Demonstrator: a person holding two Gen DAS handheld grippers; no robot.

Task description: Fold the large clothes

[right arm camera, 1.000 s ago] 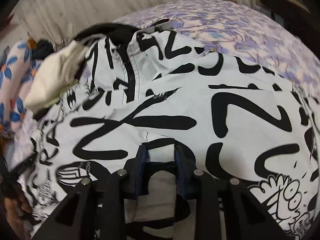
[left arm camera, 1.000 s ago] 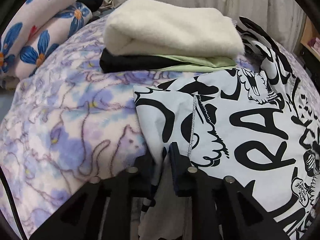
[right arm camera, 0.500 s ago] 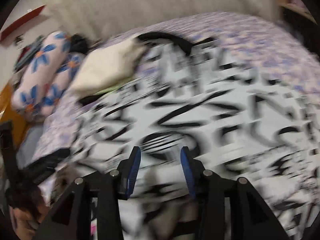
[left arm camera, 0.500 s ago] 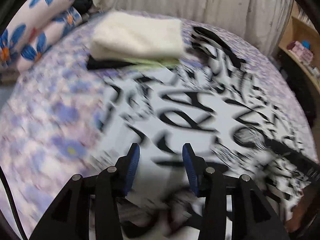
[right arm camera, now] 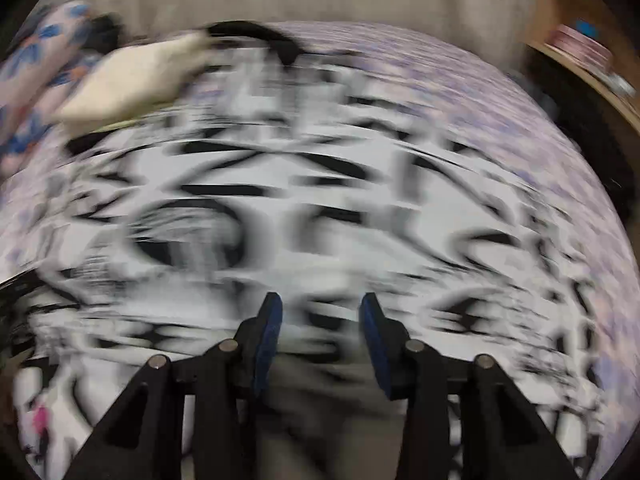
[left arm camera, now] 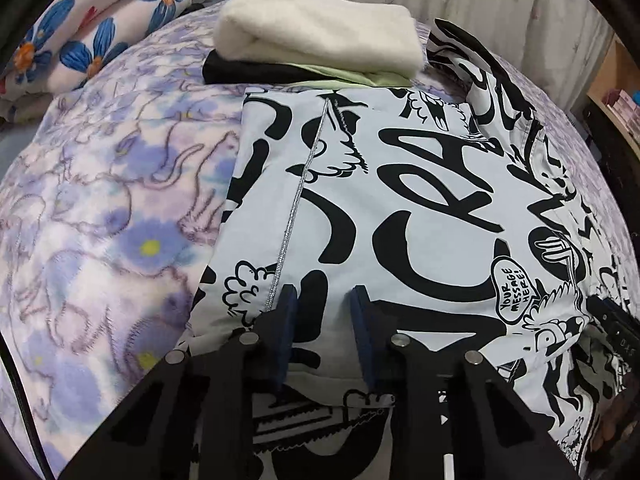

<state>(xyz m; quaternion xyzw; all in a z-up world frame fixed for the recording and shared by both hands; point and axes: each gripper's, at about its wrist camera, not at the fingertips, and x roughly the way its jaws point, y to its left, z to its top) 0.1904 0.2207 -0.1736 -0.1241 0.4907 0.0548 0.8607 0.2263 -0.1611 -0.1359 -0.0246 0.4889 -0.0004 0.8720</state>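
A large white garment with black graffiti lettering (left arm camera: 400, 208) lies spread on the bed, folded over along its left side with a silver zip line running down it. My left gripper (left arm camera: 322, 300) is open just above its near edge, with nothing between the pads. In the right wrist view the same garment (right arm camera: 320, 200) is smeared by motion blur. My right gripper (right arm camera: 320, 306) is open over it and holds nothing.
A purple flowered blanket (left arm camera: 100, 208) covers the bed. A stack of folded clothes with a cream fleece on top (left arm camera: 316, 40) sits at the back, touching the garment's far edge. Blue-flowered rolled bedding (left arm camera: 92, 36) lies at far left. A wooden shelf (left arm camera: 616, 92) stands at right.
Both grippers have opened and let go of the garment, which now lies flat. The left one has settled low over the near edge; the right one is still moving fast.
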